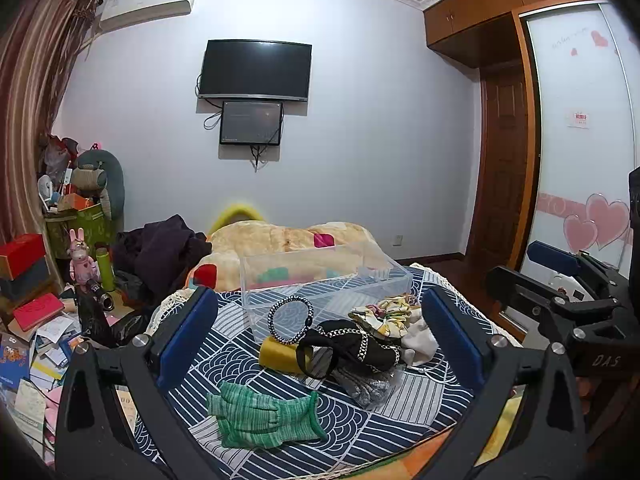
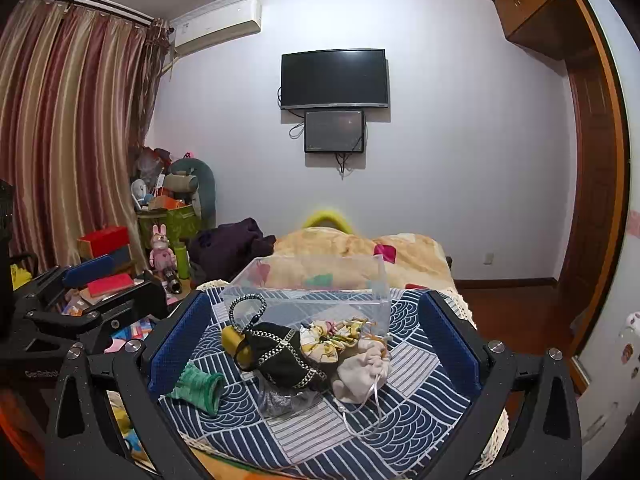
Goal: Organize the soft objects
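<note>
A pile of soft things lies on the blue patterned cloth [image 1: 248,364] in front of a clear plastic box [image 1: 320,276]: a green knit glove [image 1: 264,416], a black pouch with white trim [image 1: 352,344], a yellow roll [image 1: 280,354], a black-and-white cord ring [image 1: 290,318], a floral scrunchie [image 1: 386,314], a cream drawstring bag [image 2: 362,372] and a grey glittery piece [image 1: 368,388]. My left gripper [image 1: 320,336] is open and empty, above the pile. My right gripper [image 2: 316,336] is open and empty too, over the same pile. The box [image 2: 312,292] looks empty.
A beige quilt [image 1: 280,240] and dark clothes [image 1: 160,252] lie behind the box. Books, boxes and toys [image 1: 36,308] crowd the floor at left. The wardrobe [image 1: 576,140] stands at right. The right gripper's body [image 1: 560,300] shows at the right edge.
</note>
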`<state>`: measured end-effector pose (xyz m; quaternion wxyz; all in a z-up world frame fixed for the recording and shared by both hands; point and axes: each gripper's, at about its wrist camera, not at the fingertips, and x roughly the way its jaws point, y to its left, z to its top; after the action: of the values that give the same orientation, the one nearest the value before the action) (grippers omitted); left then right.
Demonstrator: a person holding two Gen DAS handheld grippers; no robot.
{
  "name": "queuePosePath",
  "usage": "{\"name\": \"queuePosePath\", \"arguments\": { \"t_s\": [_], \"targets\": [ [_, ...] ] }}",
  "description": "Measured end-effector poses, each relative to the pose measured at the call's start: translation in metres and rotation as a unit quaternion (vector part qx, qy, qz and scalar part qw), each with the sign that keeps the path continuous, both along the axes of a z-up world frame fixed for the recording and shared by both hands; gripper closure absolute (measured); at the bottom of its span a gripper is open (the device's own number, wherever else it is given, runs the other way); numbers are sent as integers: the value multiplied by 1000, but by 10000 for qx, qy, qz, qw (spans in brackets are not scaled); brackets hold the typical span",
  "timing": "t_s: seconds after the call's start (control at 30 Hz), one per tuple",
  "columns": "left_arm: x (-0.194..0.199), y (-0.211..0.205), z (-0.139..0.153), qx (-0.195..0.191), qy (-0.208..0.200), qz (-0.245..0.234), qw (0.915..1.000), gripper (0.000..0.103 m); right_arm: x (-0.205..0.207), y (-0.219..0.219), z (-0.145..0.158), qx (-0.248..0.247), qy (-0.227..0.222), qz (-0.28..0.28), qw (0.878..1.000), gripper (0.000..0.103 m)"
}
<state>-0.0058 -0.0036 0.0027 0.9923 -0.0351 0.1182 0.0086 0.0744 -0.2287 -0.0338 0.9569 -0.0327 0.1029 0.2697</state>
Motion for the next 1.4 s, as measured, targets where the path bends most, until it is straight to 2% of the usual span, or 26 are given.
{"name": "queuePosePath", "arguments": {
  "t_s": [1.4],
  "targets": [
    [-3, -5, 5, 33, -76, -49, 10000, 0, -5, -3, 8, 58, -97, 13, 9999, 0]
  ]
}}
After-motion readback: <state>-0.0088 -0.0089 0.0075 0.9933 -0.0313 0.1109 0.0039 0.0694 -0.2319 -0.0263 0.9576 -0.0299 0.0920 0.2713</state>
